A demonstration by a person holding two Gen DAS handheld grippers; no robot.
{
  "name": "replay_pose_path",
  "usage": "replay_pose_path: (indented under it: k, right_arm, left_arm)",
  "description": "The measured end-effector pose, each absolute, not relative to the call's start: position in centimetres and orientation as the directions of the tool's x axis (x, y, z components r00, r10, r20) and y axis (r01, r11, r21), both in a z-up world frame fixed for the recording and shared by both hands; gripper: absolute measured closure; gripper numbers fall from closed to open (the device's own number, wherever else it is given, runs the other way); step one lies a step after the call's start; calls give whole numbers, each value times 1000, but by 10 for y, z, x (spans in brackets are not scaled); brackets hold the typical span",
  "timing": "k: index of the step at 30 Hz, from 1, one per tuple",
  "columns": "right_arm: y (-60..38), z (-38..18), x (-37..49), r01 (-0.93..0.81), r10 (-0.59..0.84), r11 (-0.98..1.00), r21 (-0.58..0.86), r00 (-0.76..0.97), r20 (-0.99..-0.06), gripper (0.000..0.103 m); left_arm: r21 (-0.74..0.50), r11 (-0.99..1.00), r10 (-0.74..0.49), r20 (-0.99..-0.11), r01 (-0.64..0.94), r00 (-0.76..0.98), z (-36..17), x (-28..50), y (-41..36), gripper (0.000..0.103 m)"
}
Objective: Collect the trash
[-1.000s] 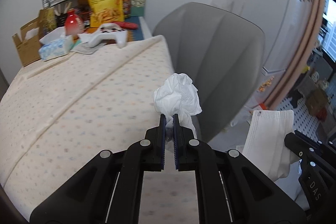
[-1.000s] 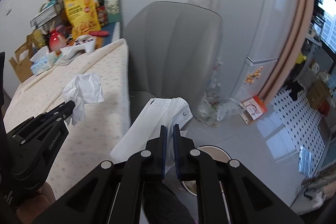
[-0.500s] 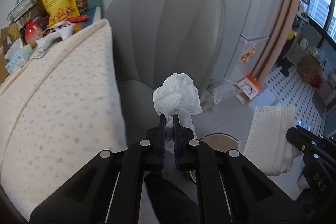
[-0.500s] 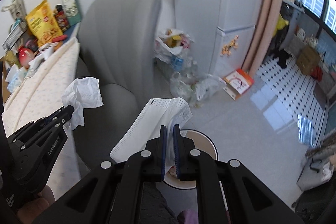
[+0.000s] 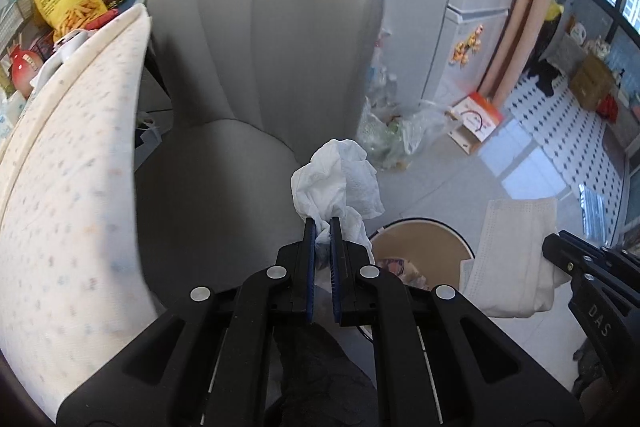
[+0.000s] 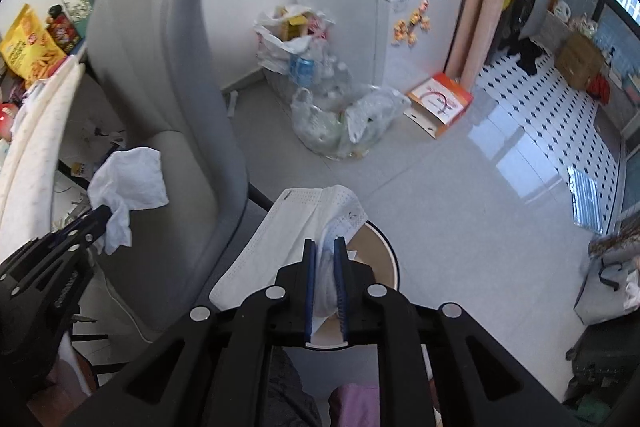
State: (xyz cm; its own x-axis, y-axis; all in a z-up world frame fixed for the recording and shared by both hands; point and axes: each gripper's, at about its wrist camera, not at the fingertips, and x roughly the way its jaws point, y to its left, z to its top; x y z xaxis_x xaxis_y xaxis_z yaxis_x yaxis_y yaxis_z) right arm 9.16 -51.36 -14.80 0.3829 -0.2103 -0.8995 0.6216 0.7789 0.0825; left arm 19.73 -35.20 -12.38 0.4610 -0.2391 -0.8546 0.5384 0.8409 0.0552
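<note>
Left hand-held gripper (image 5: 323,223) clamps a crumpled tissue (image 5: 336,183) just beside the bin (image 5: 460,247), likely for dropping in. Right hand-held gripper (image 6: 324,245), jaws opening with the face mask (image 6: 296,227) between them, hangs above the bin, apparently releasing.

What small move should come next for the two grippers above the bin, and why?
Probably let the right gripper finish releasing: its jaws are opening with the face mask between the fingers, hanging over the round bin. The left gripper, shut on the crumpled tissue, sits beside the bin's rim and likely needs shifting over it first.
</note>
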Motion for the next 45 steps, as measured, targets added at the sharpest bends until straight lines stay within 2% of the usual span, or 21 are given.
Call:
replay_pose_path:
  k: [2, 6, 10, 17, 20, 22, 23, 25, 26, 34, 36, 42, 45]
  right_arm:
    - [-522, -160, 92, 628, -203, 774, 81, 367, -908, 77]
    - [-534, -172, 88, 640, -196, 763, 89, 359, -912, 63]
    - [-545, -171, 79, 653, -196, 751, 100, 365, -910, 63]
    - [-563, -153, 43, 696, -240, 710, 103, 377, -894, 52]
    - [-575, -144, 23, 723, -270, 684, 96, 372, -888, 51]
    - [-580, -138, 12, 735, -288, 672, 90, 372, -882, 50]
    - [-582, -136, 9, 739, -294, 668, 89, 372, -880, 50]
    - [-584, -129, 0, 747, -308, 658, 89, 376, -874, 50]
    - [-585, -126, -4, 750, -313, 655, 92, 380, -871, 50]
    - [-579, -104, -21, 752, -337, 651, 107, 412, -846, 46]
    - [-575, -96, -24, 748, -348, 656, 105, 423, -837, 40]
    - [-555, -63, -31, 724, -376, 682, 110, 475, -796, 30]
    - [-540, -45, -32, 707, -385, 699, 110, 501, -775, 26]
  left_arm:
    - [64, 838, -231, -859, 542, 457, -128, 196, -357, 96]
    - [85, 832, -208, -869, 549, 450, -136, 195, -364, 96]
    - [97, 828, -199, -871, 553, 450, -139, 192, -374, 96]
    - [88, 786, -230, -877, 612, 422, -141, 172, -404, 96]
    - [73, 764, -254, -879, 641, 403, -140, 160, -417, 96]
    - [47, 746, -279, -884, 664, 376, -139, 152, -427, 91]
    - [41, 743, -284, -884, 668, 370, -139, 150, -430, 85]
    - [19, 731, -309, -882, 682, 356, -136, 144, -434, 46]
    - [12, 723, -325, -876, 691, 356, -132, 141, -434, 42]
    - [13, 736, -345, -853, 676, 392, -111, 133, -425, 27]
    - [14, 746, -348, -844, 666, 409, -102, 133, -419, 24]
    - [26, 780, -365, -792, 625, 489, -63, 129, -389, 10]
    - [23, 797, -372, -768, 604, 521, -46, 127, -371, 8]
